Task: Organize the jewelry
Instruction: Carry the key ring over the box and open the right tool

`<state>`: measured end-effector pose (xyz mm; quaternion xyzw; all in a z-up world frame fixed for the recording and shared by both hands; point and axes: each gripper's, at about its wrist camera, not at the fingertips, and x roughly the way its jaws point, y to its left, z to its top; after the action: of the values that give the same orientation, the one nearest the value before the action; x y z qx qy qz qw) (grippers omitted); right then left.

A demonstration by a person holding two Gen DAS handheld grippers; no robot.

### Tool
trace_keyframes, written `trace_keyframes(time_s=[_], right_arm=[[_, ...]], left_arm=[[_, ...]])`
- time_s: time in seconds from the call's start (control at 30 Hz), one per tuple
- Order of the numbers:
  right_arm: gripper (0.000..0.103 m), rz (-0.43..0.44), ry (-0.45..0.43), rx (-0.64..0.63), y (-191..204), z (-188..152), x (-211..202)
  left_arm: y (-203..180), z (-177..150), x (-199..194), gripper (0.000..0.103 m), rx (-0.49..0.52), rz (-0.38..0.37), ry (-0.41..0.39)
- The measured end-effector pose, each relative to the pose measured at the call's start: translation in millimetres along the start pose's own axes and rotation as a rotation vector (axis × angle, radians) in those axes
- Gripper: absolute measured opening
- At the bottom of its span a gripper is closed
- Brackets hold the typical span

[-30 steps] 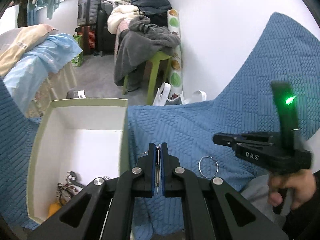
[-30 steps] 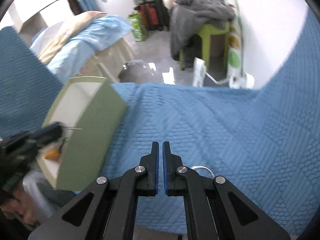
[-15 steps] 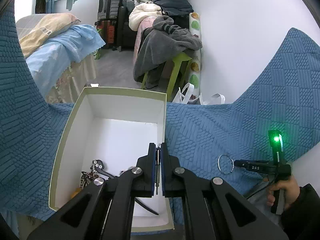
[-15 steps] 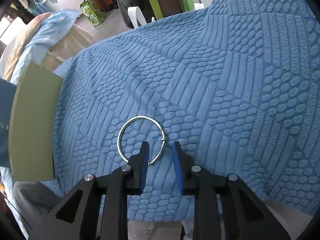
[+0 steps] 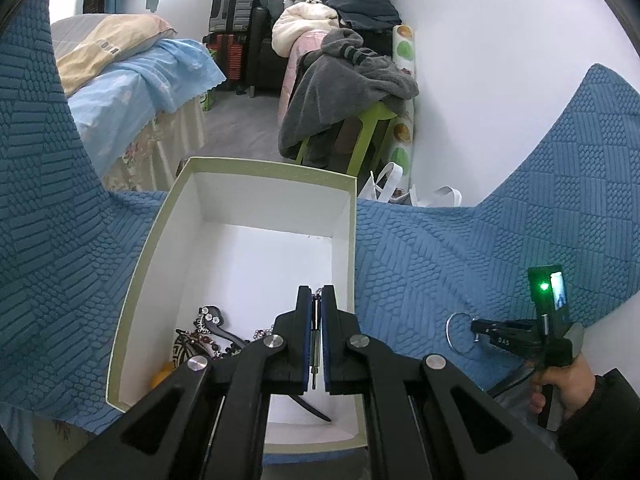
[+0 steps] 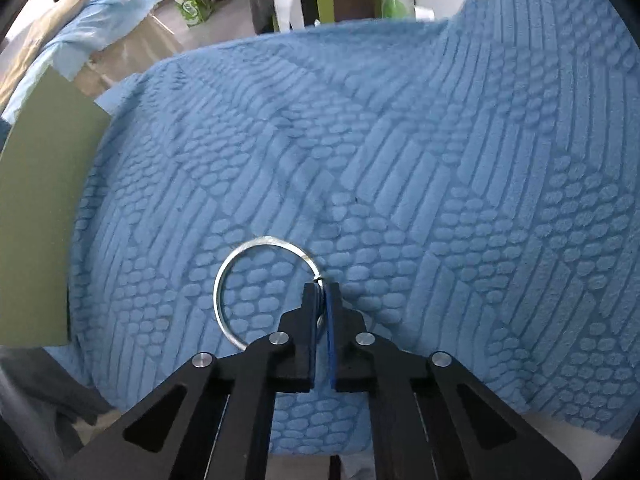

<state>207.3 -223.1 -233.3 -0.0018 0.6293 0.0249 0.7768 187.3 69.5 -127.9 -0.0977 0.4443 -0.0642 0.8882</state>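
My left gripper is shut on a thin dark metal pendant with a fine chain and holds it above the open pale green box. The box has a white inside and holds several jewelry pieces at its near left. My right gripper is shut on the silver bangle, which lies on the blue textured cloth. In the left wrist view the right gripper pinches the bangle to the right of the box.
The box's green outer wall stands at the left of the right wrist view. Beyond the cloth's far edge are a bed, a green stool with piled clothes and a white wall.
My left gripper has carried the pendant from beside the box to over its inside. My right gripper came down on the bangle and closed on its rim.
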Motion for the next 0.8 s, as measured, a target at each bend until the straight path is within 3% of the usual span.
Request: trace_keyframes(time_s=[0.47,0.8], right_arm=[[0.003,0.080,-0.205,-0.161,86.2,32.6,-100.0],[0.003,0.253,-0.355,-0.276,161.9,55.3,-168.6]], left_arm=[[15.1,4.7,-8.7,0.001,-0.031,0.020,-0.018],[36.0,6.5,-9.9,0.002,-0.070,0.054,-0.013]])
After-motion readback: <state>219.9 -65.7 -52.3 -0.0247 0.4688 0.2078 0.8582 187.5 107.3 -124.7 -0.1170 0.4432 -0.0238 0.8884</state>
